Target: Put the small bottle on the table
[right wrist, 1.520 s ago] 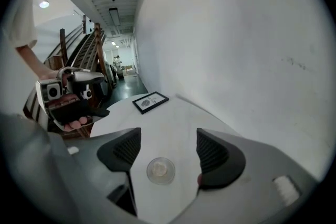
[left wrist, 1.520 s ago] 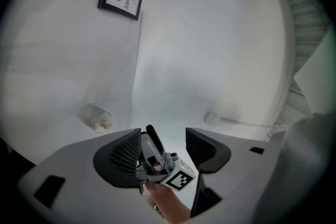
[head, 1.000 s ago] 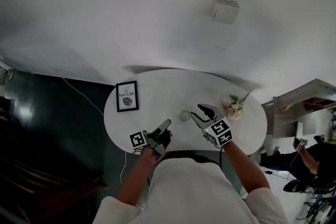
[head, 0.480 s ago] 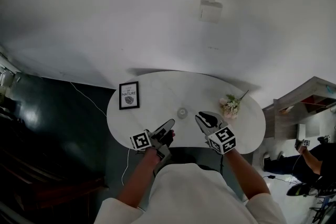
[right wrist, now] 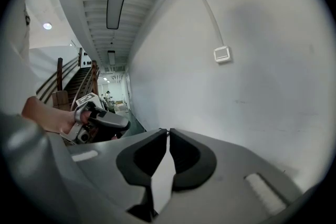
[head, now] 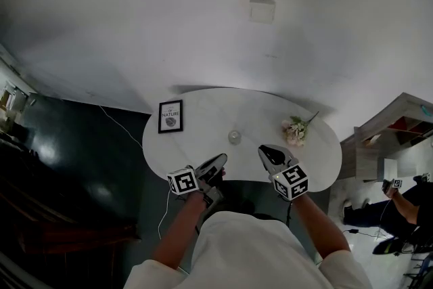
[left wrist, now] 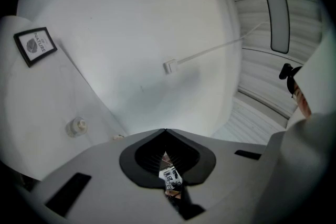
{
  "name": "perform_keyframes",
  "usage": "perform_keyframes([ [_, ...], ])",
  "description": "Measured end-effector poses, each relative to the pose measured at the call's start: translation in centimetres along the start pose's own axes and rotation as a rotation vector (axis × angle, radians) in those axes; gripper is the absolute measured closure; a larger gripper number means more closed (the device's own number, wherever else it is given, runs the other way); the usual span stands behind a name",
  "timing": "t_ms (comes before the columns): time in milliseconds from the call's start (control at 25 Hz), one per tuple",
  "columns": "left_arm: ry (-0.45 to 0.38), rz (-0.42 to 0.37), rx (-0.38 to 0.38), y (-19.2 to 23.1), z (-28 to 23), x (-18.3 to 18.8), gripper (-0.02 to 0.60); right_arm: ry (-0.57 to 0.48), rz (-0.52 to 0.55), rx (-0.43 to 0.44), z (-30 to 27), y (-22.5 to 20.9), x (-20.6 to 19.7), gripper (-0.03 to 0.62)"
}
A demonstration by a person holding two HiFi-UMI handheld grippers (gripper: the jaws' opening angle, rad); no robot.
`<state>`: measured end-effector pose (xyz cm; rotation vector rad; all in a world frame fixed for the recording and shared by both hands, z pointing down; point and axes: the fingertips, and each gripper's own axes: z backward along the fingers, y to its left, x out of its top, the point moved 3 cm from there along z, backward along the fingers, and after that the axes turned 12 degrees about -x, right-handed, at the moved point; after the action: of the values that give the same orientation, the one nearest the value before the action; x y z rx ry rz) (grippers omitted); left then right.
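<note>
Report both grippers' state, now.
Left gripper: closed, empty.
Right gripper: jaws have just been closing, now together, nothing between them.

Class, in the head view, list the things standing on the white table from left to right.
frame → bottle → flowers

Head view looks steeply down over the tabletop [head: 196,139]; both gripper views ride close behind their jaws, facing the wall [head: 169,24]; all 3 share the wall box [head: 262,9].
</note>
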<state>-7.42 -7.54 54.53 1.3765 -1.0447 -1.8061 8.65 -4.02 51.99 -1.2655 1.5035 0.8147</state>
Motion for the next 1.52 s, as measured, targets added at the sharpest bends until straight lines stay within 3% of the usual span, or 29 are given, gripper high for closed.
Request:
perform_keyframes([
  [280, -0.004, -0.013, 0.014, -1.3, 2.6, -0.9, 0.575, -0.011, -0.002, -0.010, 1.9, 1.1, -0.5, 0.582],
  [480, 0.004, -0.030, 0.001, -1.9, 4.2, 0.8, 0.575, -0.022, -0.012, -0.047, 1.8, 1.9, 0.1, 0.583],
  [840, 0.106, -0.185, 0.043, -2.4, 6.5, 4.5, 0.575, -0.002, -0.015, -0.160, 1.5, 3.6, 1.7, 0.583],
  [1120, 0.190, -0.374, 0.073, -3.4, 7.0, 6.2, 0.575, 0.029, 0.001, -0.199, 1.5, 4.2, 1.7, 0.583],
  [1520, 0.218, -0.398, 0.083, -3.0, 6.8, 6.4, 0.575, 0.051, 0.027, -0.197, 1.1, 4.5, 2.1, 0.583],
])
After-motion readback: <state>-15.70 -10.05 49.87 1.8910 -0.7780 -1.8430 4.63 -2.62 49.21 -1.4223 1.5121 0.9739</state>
